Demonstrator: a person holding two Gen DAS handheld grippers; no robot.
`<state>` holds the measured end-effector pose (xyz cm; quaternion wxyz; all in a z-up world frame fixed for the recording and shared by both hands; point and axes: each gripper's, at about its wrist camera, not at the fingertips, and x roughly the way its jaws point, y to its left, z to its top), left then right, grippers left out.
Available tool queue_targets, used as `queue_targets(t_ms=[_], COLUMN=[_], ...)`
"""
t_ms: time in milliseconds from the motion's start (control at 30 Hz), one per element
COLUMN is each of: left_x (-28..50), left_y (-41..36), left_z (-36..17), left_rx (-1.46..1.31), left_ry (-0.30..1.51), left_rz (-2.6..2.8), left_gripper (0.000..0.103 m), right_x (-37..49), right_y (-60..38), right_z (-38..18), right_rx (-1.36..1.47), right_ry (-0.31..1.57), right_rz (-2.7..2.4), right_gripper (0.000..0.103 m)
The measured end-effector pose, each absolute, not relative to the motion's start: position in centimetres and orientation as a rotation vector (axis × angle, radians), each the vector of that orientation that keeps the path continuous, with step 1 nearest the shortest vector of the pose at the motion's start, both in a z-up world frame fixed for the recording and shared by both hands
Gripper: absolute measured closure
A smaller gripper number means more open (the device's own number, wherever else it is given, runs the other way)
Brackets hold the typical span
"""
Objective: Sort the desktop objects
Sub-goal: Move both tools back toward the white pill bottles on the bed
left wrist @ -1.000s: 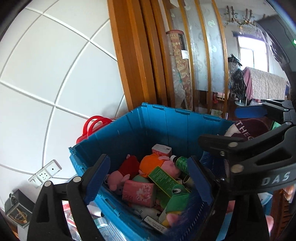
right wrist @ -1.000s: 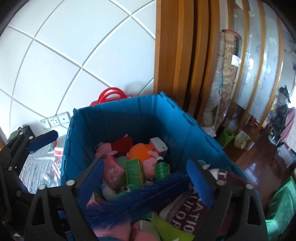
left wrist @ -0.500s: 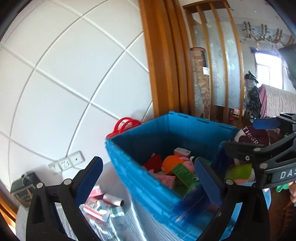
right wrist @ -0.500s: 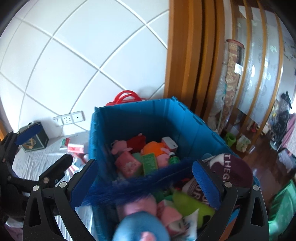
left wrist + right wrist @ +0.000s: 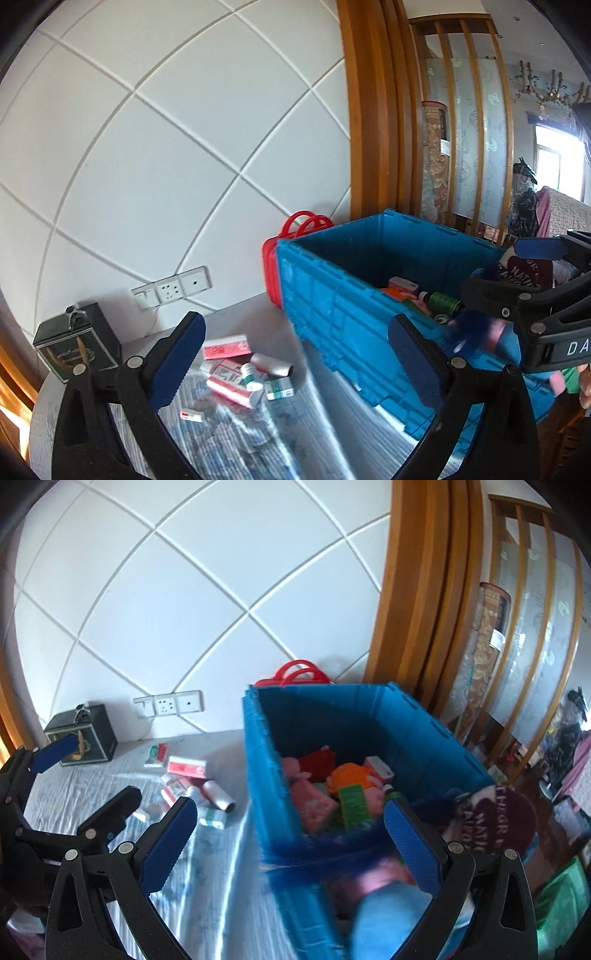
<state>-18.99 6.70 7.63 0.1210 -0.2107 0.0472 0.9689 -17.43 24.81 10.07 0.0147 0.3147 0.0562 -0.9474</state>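
Two grippers face us, and we see both with jaws spread wide and nothing pressed between the pads: the left gripper hangs over the grey table, the right gripper straddles the near left corner of the blue crate. We find the things to sort in two places. Some lie loose on the table, left of the crate: a pink and white carton, a silver tube, a small white bottle with a green band, a small green and white box and a tiny white piece nearer to us. Others sit inside the crate, where the right wrist view shows a pink box, a green box, an orange toy and a red plush packed close together. We see a blue feathery thing lying across the crate's near rim, blurred. A maroon printed cloth hangs at the crate's right edge. Far behind the crate a red handled case stands against the white panelled wall, and a dark box sits at the table's far left, below the wall sockets
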Motion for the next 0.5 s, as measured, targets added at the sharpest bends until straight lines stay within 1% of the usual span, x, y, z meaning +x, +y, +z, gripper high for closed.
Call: queue_targets(t_ms=[267, 500], left_x=[-20.1, -23.0], left_y=[0.1, -5.4], left_z=[5.2, -0.1], left_rx=[-0.715, -0.893], left_ry=[0.08, -0.026], left_rz=[2.917, 3.001], left_gripper=[0.002, 0.002], right_x=[-18.9, -22.0], right_y=[19.4, 15.2], right_z=[7.6, 3.8], right_rx=[0.972, 0.924], right_ry=[0.206, 0.212], right_rz=[-2.883, -2.75], right_gripper=[0.0, 0.0])
